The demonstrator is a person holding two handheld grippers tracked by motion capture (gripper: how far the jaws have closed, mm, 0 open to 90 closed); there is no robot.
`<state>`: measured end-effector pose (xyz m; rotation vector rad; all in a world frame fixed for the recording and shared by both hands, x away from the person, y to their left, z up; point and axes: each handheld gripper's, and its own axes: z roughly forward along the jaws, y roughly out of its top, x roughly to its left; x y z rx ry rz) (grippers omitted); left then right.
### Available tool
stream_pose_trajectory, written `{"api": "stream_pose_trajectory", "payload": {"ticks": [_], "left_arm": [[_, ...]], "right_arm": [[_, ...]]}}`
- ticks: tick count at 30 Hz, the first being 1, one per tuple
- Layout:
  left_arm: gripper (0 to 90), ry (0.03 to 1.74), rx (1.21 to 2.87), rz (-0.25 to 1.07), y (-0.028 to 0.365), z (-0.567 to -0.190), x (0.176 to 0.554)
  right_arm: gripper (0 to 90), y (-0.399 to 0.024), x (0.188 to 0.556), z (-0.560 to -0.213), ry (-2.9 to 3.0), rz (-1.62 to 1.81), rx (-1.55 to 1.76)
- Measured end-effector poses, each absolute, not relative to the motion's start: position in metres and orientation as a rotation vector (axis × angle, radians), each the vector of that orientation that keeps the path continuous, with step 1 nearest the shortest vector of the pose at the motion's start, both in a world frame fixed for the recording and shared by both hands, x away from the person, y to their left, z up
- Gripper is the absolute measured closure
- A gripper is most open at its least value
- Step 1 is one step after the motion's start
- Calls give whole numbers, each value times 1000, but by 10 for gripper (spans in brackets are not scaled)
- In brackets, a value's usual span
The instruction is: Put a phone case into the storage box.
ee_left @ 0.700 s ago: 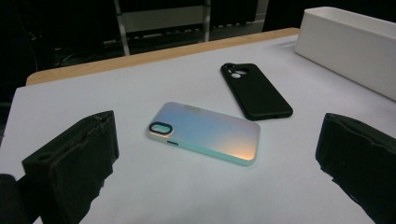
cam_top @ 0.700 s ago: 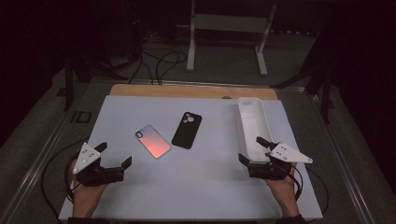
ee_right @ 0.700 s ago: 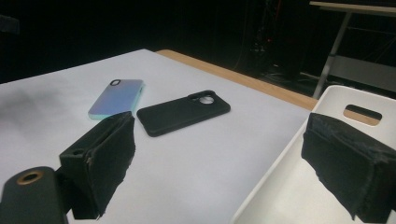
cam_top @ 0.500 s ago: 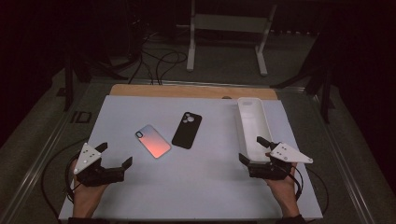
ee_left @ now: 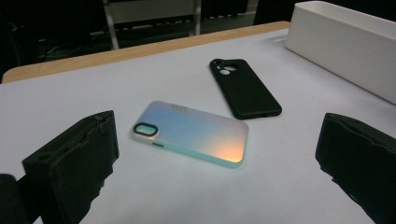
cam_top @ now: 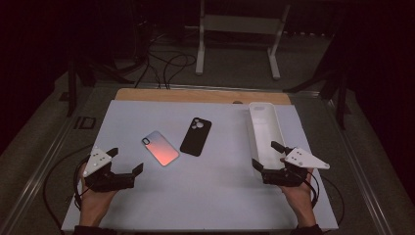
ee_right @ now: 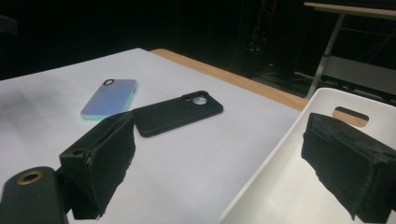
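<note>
white sheeting covers the surface [cam_top: 205,196], with a wooden strip along its far edge. two phone cases lie near the middle: an iridescent case [cam_top: 160,148] on the left and a black case [cam_top: 195,136] just to its right, close together but apart, both flat with the camera cut-outs toward the far side. a long white tray [cam_top: 264,134] lies lengthwise at the right.

left tongs [cam_top: 126,163] sit low at the near left of the surface, held in the person's left hand [cam_top: 95,200], jaws spread wide with nothing between them. in the left gripper view the iridescent case [ee_left: 191,132] lies straight ahead, framed between the two jaws but beyond their tips, not touched; the black case [ee_left: 243,88] is farther off and to the right, and the tray [ee_left: 343,42] is at the far right.

right tongs [cam_top: 266,155] are at the near right, in the right hand [cam_top: 297,198], jaws also wide apart and empty. they stand at the near end of the tray; in the right gripper view one jaw hangs over the tray [ee_right: 285,186], the other over bare sheeting. both cases lie well off to that gripper's left, the black case [ee_right: 177,112] nearer, the iridescent case [ee_right: 109,98] beyond.
</note>
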<state>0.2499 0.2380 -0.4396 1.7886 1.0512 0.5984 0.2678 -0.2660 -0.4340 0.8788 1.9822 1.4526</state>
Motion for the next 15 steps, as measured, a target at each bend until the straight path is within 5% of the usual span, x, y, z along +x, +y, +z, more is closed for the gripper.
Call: {"api": "stream_pose_trajectory", "payload": {"ticks": [10, 15], "left_arm": [[5, 1044, 1843, 574, 224, -433, 274], [77, 1099, 1845, 598, 218, -429, 287]], "right_arm": [[94, -269, 270, -436, 1981, 1450, 901], [94, -268, 270, -436, 1981, 1451, 902]]}}
